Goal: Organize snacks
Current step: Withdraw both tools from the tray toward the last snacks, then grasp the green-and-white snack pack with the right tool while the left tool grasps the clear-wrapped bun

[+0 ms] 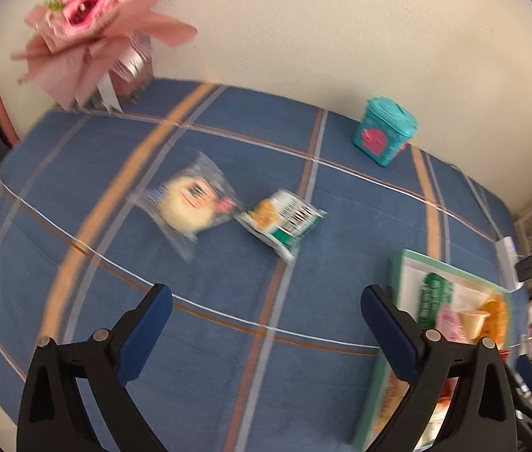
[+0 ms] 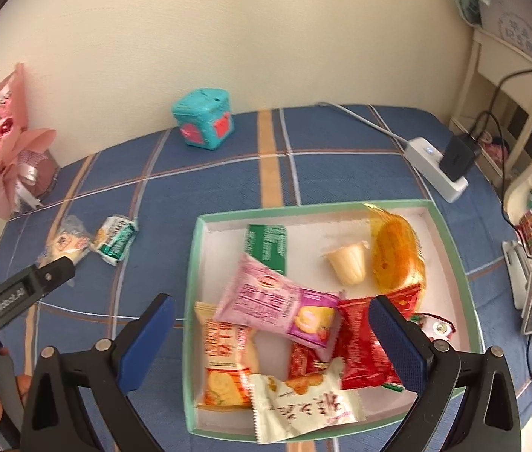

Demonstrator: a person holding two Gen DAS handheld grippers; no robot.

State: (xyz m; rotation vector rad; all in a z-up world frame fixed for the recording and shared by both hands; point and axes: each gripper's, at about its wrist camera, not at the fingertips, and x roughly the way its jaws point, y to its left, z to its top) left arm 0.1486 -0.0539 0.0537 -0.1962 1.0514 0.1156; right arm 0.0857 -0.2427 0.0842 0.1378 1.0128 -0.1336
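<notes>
Risk at this stage lies in the pick-up of the two snacks left on the cloth [image 1: 228, 339]. The left gripper [image 1: 266, 303] hangs above bare cloth with its jaws spread wide and nothing between them. The right gripper [image 2: 271, 314] hangs over the tray [image 2: 454, 248], jaws likewise spread wide, empty.

Location of task items:
- Bun [image 1: 187, 207] in a clear wrapper: on the cloth, ahead of the left gripper.
- Green pack [image 1: 283, 222]: just beside the bun, corners touching or nearly so; blur prevents a firm reading.
- Pink pack [image 2: 285, 307], red pack [image 2: 364, 342], jelly cup [image 2: 349, 263] and other snacks: already in the tray, overlapping.
- One further wrapper at the far left edge of the left view; contents cannot be told.

Probable faults:
1. Jaws closing on loose film of the bun wrapper only. Cause: slack, slippery plastic. Result: bun slides out during transfer.
2. Bun pick drags the green pack. Cause: close spacing.
3. Pads pinch the cloth. Cause: descent too deep on a flat pack.
4. Released pack lands on the tray heap and slides over the rim. Cause: crowded near side.
5. Grippers collide. Cause: both working near the tray's left edge.
</notes>
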